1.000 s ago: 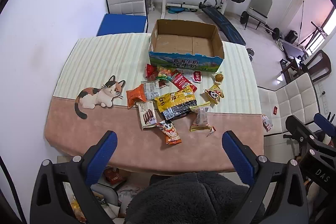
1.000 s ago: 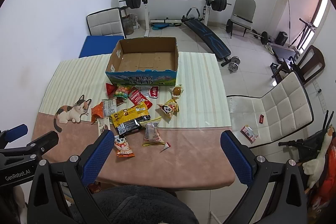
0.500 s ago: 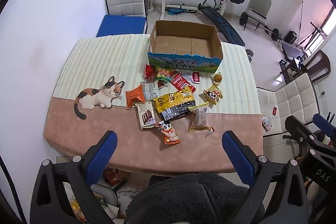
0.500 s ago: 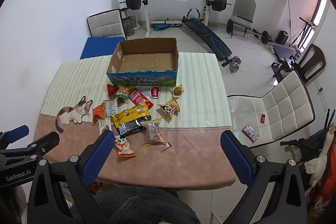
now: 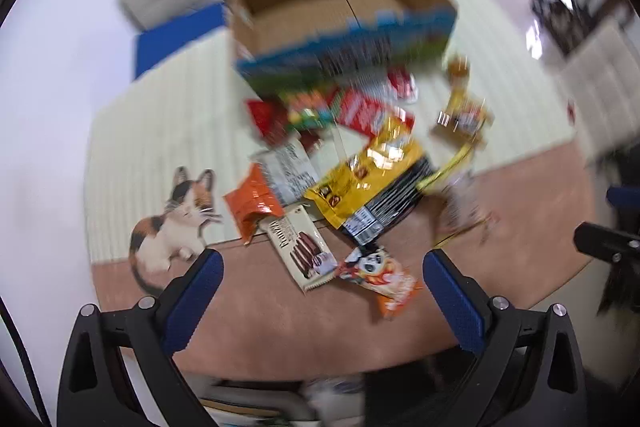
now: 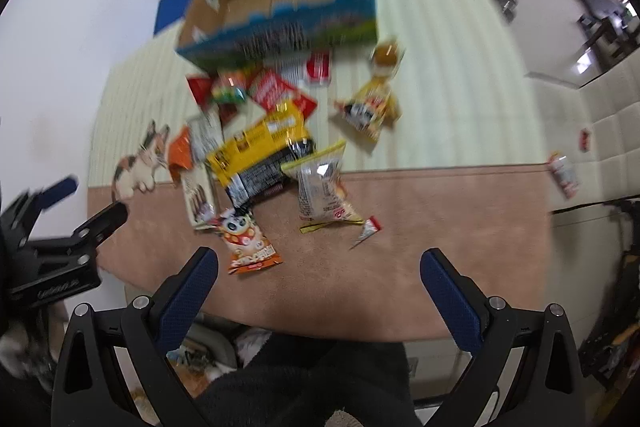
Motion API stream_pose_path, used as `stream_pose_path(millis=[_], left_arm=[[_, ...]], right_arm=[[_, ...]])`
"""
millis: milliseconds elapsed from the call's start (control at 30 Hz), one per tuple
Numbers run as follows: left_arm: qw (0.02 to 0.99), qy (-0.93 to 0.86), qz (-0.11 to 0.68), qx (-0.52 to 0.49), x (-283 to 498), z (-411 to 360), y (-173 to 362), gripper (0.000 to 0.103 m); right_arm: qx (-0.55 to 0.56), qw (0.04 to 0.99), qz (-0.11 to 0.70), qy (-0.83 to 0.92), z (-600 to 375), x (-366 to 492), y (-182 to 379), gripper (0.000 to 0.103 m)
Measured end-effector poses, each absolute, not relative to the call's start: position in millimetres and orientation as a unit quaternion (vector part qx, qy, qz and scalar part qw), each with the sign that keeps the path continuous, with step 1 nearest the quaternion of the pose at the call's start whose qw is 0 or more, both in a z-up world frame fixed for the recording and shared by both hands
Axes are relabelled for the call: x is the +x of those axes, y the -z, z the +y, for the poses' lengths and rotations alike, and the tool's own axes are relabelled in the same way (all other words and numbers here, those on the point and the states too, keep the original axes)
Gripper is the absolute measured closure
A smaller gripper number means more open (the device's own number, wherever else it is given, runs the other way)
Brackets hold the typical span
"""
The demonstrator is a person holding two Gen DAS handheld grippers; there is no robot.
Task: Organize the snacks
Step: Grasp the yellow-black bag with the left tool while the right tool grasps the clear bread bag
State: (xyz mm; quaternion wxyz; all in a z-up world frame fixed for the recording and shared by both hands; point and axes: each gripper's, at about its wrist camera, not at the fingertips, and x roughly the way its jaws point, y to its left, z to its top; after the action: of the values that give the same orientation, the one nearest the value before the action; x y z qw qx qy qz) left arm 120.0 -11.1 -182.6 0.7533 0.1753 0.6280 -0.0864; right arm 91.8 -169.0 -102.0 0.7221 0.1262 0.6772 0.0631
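Both frames motion-blurred. L gripper and R gripper are held wide open, nothing gripped, above table's near edge. Snack pile is scattered ahead of both, before open cardboard box. Panda packet lies nearest, just ahead of R gripper's left finger.

Snack packets on table, before cardboard box

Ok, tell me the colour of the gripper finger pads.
Blue pads on black fingers, on both grippers; the right wrist view shows it best.

Bare tablecloth right — snacks left
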Motion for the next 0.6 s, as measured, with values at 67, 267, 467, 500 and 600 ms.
stream_pose_path(millis=[67,267,467,500,600], left_arm=[[0.731,0.113,0.637,0.216,131.4,-22.4,218.1,0.001],[0.657,0.205,0.643,0.335,148.5,-64.6,311.4,0.001],[0.588,0.265,0.624,0.441,154.0,-95.1,368.6,0.0],[0.575,0.277,0.625,0.449,154.7,-97.3,376.4,0.0],[0.549,0.296,0.635,0.456,155.6,-98.8,390.4,0.001]], right_arm=[[0.136,0.704,0.693,-0.067,-168.8,97.5,137.9,0.0],[0.142,0.682,0.715,-0.065,-168.9,106.1,218.6,0.0],[0.143,0.662,0.733,-0.059,-168.7,107.6,258.8,0.0],[0.142,0.66,0.735,-0.06,-168.1,107.5,261.4,0.0],[0.131,0.658,0.739,-0.059,-166.1,107.3,270.8,0.0]])
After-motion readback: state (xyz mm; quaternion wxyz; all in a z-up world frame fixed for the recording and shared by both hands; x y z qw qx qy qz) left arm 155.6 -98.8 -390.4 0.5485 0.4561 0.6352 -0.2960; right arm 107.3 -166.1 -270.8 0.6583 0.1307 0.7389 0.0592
